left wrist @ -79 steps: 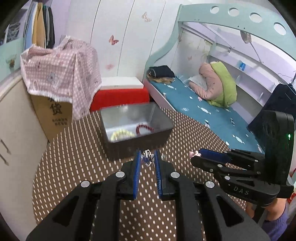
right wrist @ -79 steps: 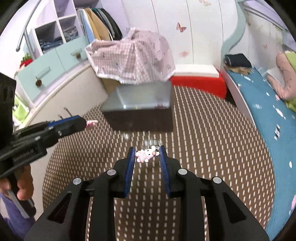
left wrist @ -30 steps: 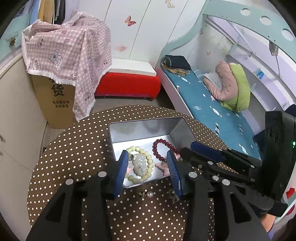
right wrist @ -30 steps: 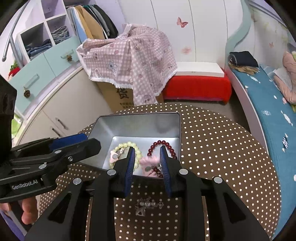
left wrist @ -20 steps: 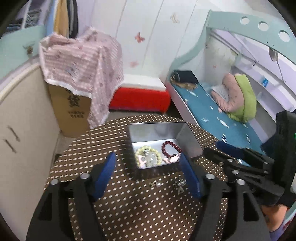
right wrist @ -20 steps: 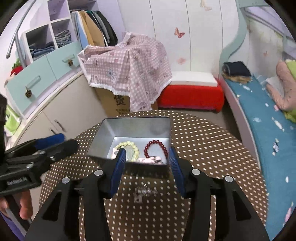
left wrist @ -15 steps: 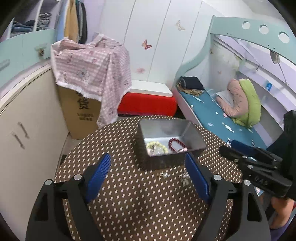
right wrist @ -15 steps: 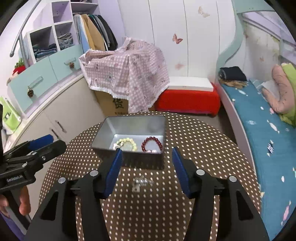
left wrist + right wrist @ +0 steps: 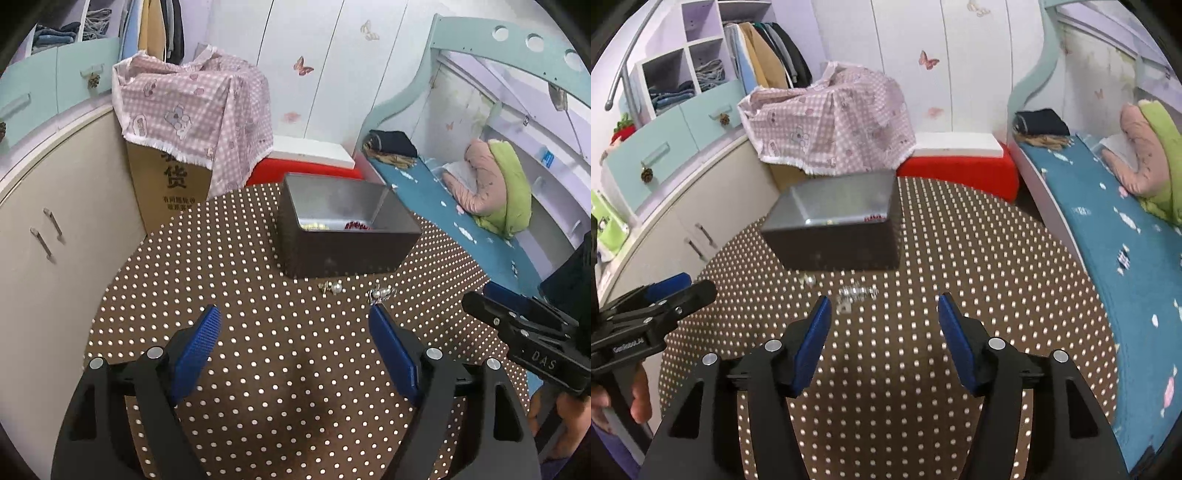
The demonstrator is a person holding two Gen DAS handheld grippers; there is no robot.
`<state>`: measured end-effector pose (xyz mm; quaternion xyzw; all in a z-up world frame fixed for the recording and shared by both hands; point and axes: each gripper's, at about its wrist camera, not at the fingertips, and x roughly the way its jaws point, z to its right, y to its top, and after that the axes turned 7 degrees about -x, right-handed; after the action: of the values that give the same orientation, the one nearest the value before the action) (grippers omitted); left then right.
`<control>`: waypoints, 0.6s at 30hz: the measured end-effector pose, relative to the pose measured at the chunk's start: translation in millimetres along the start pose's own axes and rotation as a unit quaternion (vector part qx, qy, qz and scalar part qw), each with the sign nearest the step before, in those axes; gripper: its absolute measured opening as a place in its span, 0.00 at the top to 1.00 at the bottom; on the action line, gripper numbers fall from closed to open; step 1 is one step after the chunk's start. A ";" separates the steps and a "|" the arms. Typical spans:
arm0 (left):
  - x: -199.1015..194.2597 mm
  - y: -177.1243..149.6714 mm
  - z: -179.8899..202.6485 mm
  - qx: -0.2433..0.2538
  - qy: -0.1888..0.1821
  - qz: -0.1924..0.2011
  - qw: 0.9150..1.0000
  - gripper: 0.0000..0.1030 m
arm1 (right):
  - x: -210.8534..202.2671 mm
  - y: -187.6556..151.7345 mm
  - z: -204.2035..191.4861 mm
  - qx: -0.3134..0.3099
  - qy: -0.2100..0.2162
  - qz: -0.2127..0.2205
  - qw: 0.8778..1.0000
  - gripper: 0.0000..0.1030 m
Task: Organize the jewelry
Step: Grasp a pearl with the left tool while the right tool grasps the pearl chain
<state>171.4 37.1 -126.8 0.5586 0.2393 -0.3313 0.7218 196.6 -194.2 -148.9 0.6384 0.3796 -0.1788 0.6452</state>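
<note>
Blue-padded and spread wide with nothing between them, the jaws of our left gripper [image 9: 295, 325] and right gripper [image 9: 884, 314] hang over the brown polka-dotted round table [image 9: 258, 369]; both pairs have just been opening, and no piece lies between the pads in either view. Just ahead of the left jaws sit two small pearl-and-silver trinkets, one [image 9: 331, 288] nearer their middle, the other [image 9: 380, 292] close to the right-hand pad's tip. Through the right wrist view the second cluster [image 9: 857, 292] lies just beyond the jaws' left side. Beyond these stands the dark rectangular metal tin [image 9: 347, 251], its inside showing a pale green bead bracelet [image 9: 312, 225] and a dark red bead bracelet [image 9: 356, 224].

We judge the drop-off finished and the next pickup at hand: each gripper must come forward and down onto one trinket, then close gently, since the pieces are tiny and lie flat.

A second ago both grippers hovered over the tin with jaws narrower; now they have pulled back, the tin sits farther ahead, and the items carried earlier are gone from the pads.
</note>
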 end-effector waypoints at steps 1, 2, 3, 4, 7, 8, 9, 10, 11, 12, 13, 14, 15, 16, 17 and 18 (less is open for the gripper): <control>5.3 -1.6 1.4 0.000 0.000 -0.005 1.000 0.23 | 3.4 -3.2 0.3 0.001 0.001 -0.005 1.000 0.43; 9.8 -1.9 2.0 -0.001 0.002 -0.009 1.000 0.23 | 6.5 -5.6 0.9 0.001 0.002 -0.009 1.000 0.43; 16.3 -2.9 3.1 -0.002 0.006 -0.015 1.000 0.23 | 9.4 -7.3 1.2 0.002 0.003 -0.012 1.000 0.43; 22.5 -3.8 4.6 -0.002 0.009 -0.020 1.000 0.23 | 12.5 -9.1 1.7 0.002 0.004 -0.015 1.000 0.43; 38.4 -4.4 10.1 -0.003 0.012 -0.032 0.999 0.23 | 22.5 -12.0 4.0 0.004 0.008 -0.024 1.000 0.43; 42.6 -3.9 12.0 -0.002 0.013 -0.035 0.999 0.23 | 25.7 -12.5 4.7 0.004 0.009 -0.027 1.000 0.43; 47.9 -3.3 14.6 -0.001 0.015 -0.039 0.999 0.23 | 29.1 -13.1 5.0 0.004 0.010 -0.029 1.000 0.43; 52.8 -1.8 17.2 0.000 0.018 -0.041 0.999 0.23 | 31.5 -13.1 5.5 0.004 0.011 -0.030 0.999 0.43; 56.7 1.5 18.7 0.000 0.019 -0.041 0.999 0.23 | 34.8 -13.1 6.5 0.004 0.012 -0.031 0.999 0.43; 62.3 3.7 21.7 -0.001 0.022 -0.042 0.999 0.23 | 38.2 -12.9 7.9 0.005 0.014 -0.033 0.999 0.43; 65.9 5.2 23.0 -0.001 0.023 -0.043 0.999 0.23 | 40.8 -11.8 8.4 0.006 0.015 -0.034 0.999 0.43; 72.1 7.0 26.0 0.002 0.029 -0.047 0.999 0.23 | 44.3 -11.0 9.6 0.007 0.016 -0.035 0.999 0.43; 76.4 8.2 27.8 0.004 0.033 -0.050 0.998 0.23 | 48.2 -9.9 10.4 0.006 0.018 -0.038 0.999 0.43; 81.5 9.7 29.7 0.006 0.037 -0.053 0.998 0.23 | 51.3 -8.9 9.4 0.006 0.019 -0.039 0.999 0.43; 86.0 11.0 31.1 0.008 0.041 -0.056 0.998 0.23 | 54.0 -8.3 9.6 0.005 0.021 -0.040 0.999 0.43; 88.9 12.0 31.9 0.010 0.045 -0.056 0.997 0.23 | 56.8 -7.8 8.9 0.004 0.022 -0.042 0.999 0.43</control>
<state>238.8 -10.5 -174.3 0.5657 0.2992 -0.3478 0.6852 230.1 -189.3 -196.0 0.6288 0.4194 -0.1929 0.6258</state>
